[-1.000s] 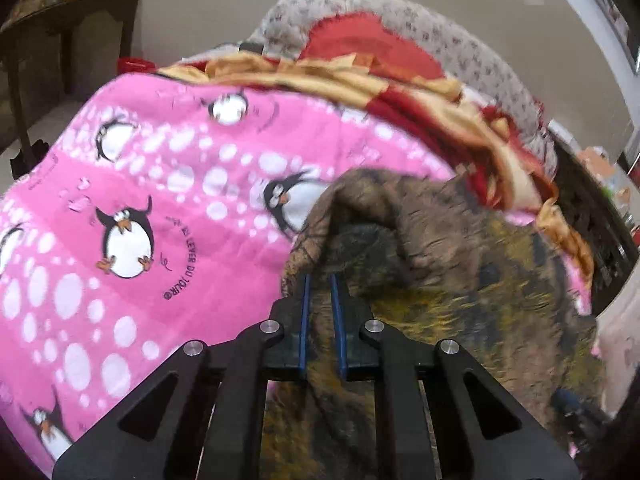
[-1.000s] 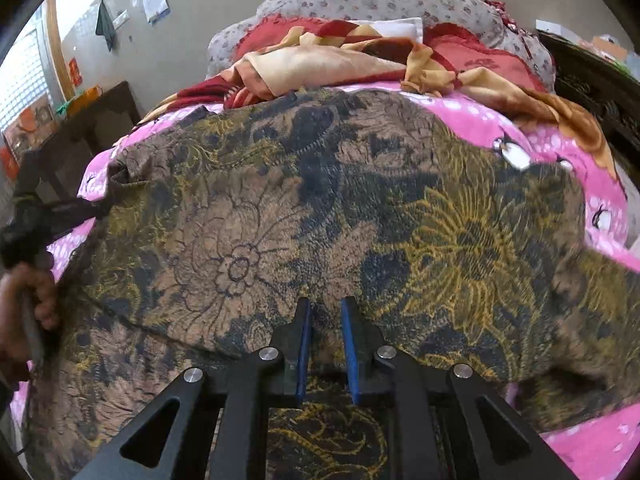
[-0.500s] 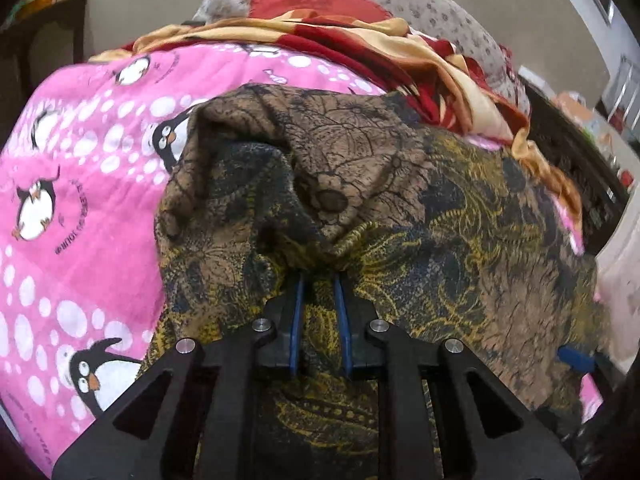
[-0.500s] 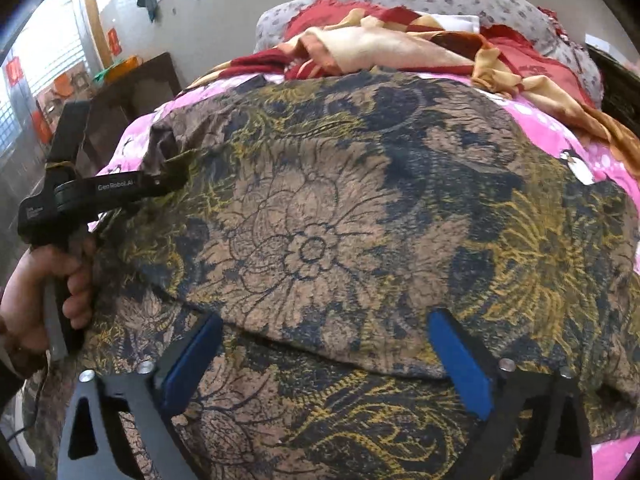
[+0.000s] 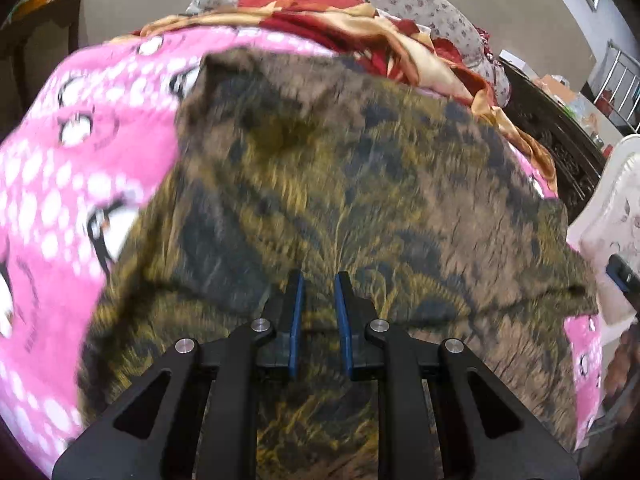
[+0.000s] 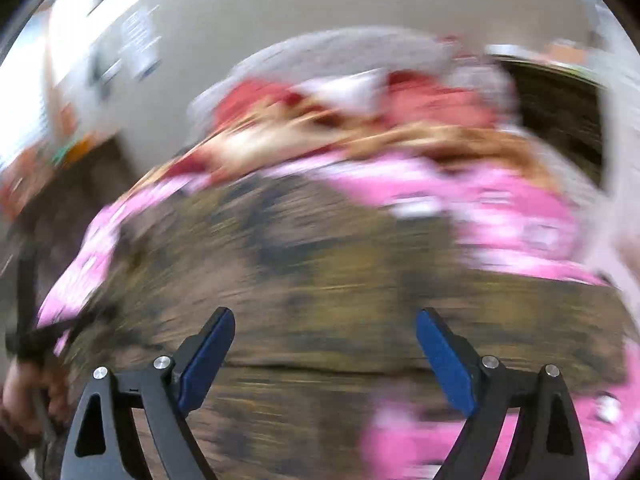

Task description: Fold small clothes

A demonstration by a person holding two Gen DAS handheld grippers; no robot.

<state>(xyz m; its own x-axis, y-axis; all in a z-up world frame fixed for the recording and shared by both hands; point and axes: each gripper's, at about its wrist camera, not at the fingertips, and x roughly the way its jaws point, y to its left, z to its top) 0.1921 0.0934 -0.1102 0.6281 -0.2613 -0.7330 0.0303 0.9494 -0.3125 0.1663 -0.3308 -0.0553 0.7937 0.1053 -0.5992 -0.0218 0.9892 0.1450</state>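
Nearest in the left wrist view, the left gripper (image 5: 318,296) is seen with its jaws nearly together. A fold of the brown flowered cloth (image 5: 360,184) seems to be pinched between them, but the picture is smeared, so the grip cannot be told for sure.

In the right wrist view, the right gripper (image 6: 325,344) is seen with its jaws wide and closing a little. Nothing is pressed by its pads, and only the cloth (image 6: 320,280) is seen past them.

The cloth is spread on the pink penguin blanket (image 5: 60,184), on a bed. Farther back, a red and gold blanket (image 5: 372,28) is heaped up.

The cloth looks soft, thin and light. It would flop and slide when lifted. It is best taken by a corner or an edge, with both layers pinched.
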